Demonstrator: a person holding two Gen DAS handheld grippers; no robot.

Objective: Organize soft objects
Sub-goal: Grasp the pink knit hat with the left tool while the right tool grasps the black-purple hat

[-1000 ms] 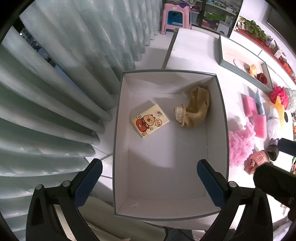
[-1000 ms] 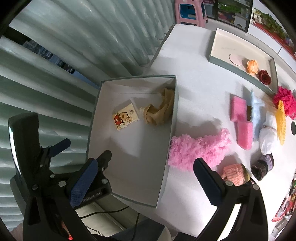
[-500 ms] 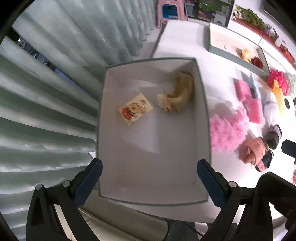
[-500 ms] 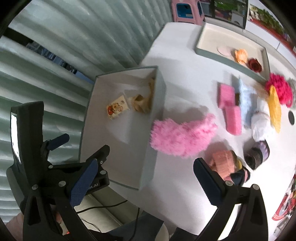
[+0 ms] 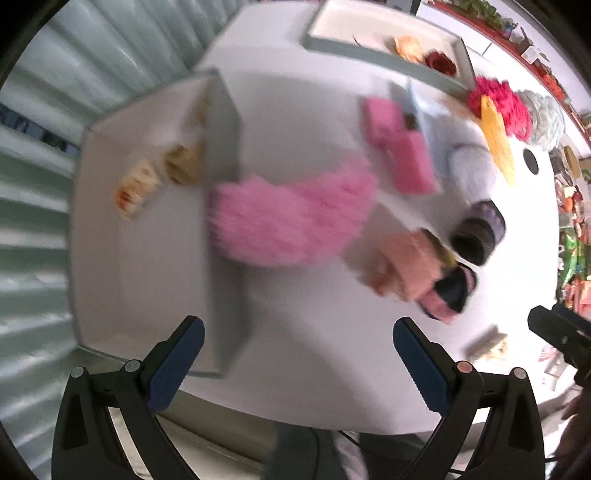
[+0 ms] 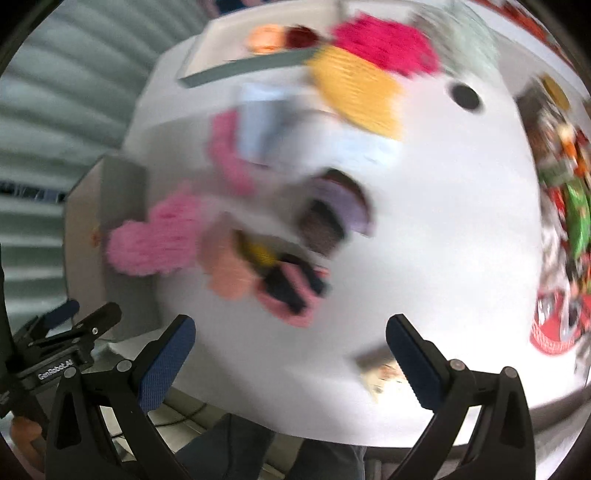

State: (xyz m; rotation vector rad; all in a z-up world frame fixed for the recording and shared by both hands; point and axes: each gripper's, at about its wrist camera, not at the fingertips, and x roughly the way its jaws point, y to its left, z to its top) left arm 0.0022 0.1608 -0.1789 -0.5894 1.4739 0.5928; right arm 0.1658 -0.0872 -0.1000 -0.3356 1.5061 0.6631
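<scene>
Both views are blurred by motion. The white box [image 5: 110, 258] at the left holds a tan sock [image 5: 183, 166] and a cartoon tissue pack [image 5: 135, 188]. A fluffy pink piece [image 5: 291, 218] lies on the white table against the box's right wall. Beside it sit a peach knitted item [image 5: 417, 262], a dark-and-pink roll [image 5: 448, 295] and a dark purple roll [image 5: 476, 232]. Pink sponges [image 5: 402, 151] lie further back. My left gripper [image 5: 297, 363] is open above the table's near edge. My right gripper [image 6: 291, 360] is open too, with the peach item [image 6: 225, 266] ahead of it.
A shallow tray [image 5: 380, 33] at the back holds an orange and a red flower. A yellow woven piece [image 5: 498, 136], a magenta pompom [image 5: 506, 99] and a pale bundle [image 5: 471, 166] lie at the back right. A small packet [image 5: 485, 343] rests near the front edge. Curtains [image 5: 33, 184] hang left.
Both grippers have swung right, away from the box and over the pile of soft things on the table. Both stay open with nothing in them.
</scene>
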